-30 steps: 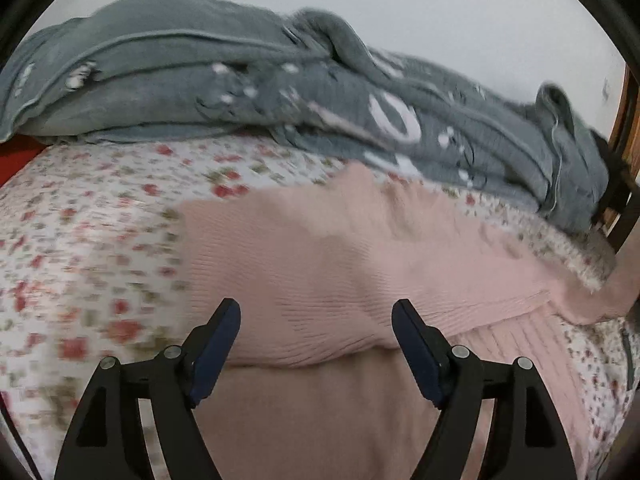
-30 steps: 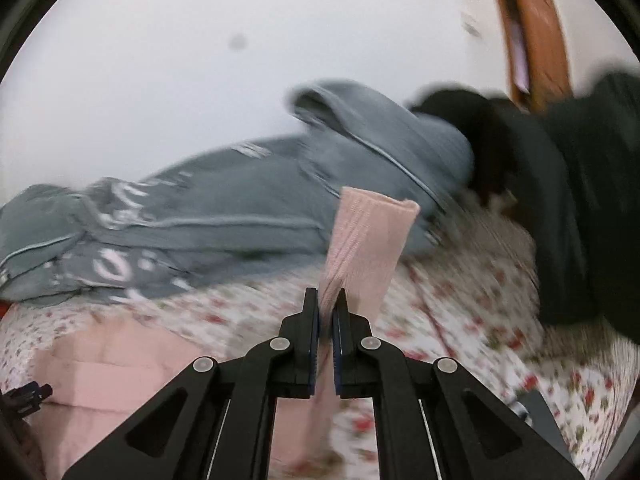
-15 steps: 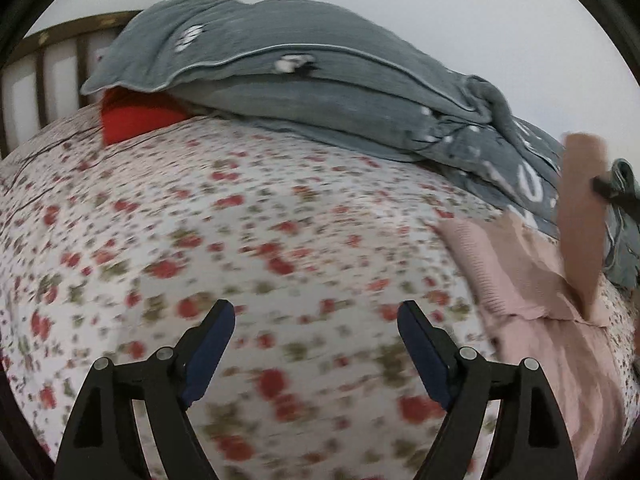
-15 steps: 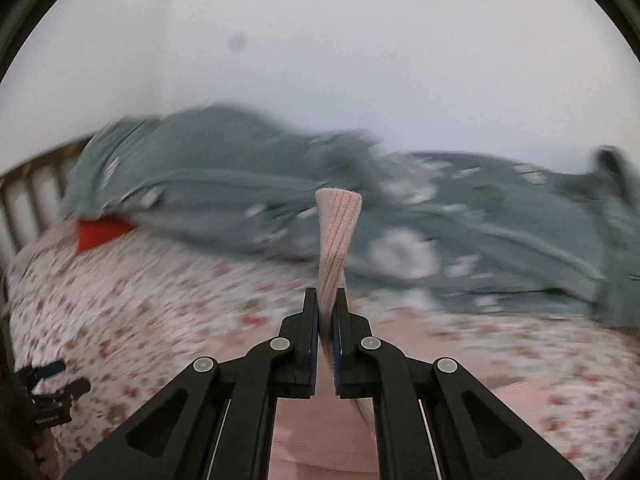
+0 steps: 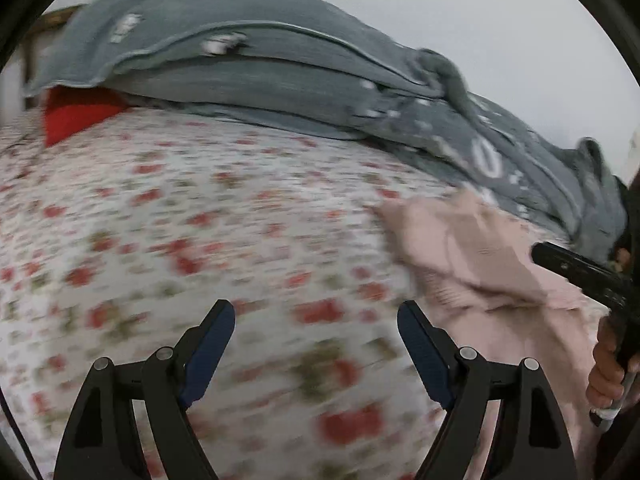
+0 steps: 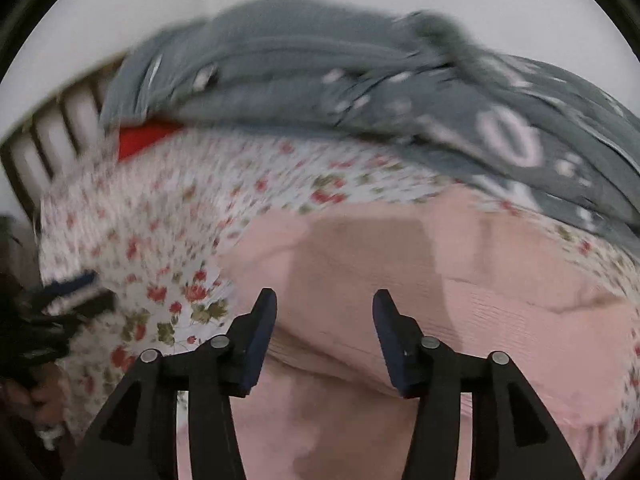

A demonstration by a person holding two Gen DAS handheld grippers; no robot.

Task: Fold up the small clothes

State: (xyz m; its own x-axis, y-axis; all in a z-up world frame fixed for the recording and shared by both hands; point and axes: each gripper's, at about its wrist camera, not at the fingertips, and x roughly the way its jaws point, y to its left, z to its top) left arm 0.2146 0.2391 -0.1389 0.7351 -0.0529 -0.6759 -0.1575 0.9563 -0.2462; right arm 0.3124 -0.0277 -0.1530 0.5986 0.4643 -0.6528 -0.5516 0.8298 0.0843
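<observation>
A pink ribbed knit garment [image 6: 400, 264] lies on the floral bedsheet [image 6: 168, 216], with a sleeve folded over its body. My right gripper [image 6: 324, 304] is open and empty just above the garment's near part. My left gripper [image 5: 316, 316] is open and empty over bare floral sheet [image 5: 200, 216], left of the garment [image 5: 472, 256]. The right gripper's black body [image 5: 580, 276] and the hand holding it show at the right edge of the left wrist view. The left gripper [image 6: 68, 288] shows blurred at the left edge of the right wrist view.
A crumpled grey blanket [image 5: 280, 72] lies along the far side of the bed, also in the right wrist view [image 6: 360, 92]. A red item [image 5: 76, 116] peeks from under it at the left. A slatted headboard [image 6: 52, 144] stands at far left. White wall behind.
My right gripper carried the pink sleeve leftward over the garment, then opened and let it go; the sleeve now lies on the garment. My left gripper swung left off the garment onto bare sheet.
</observation>
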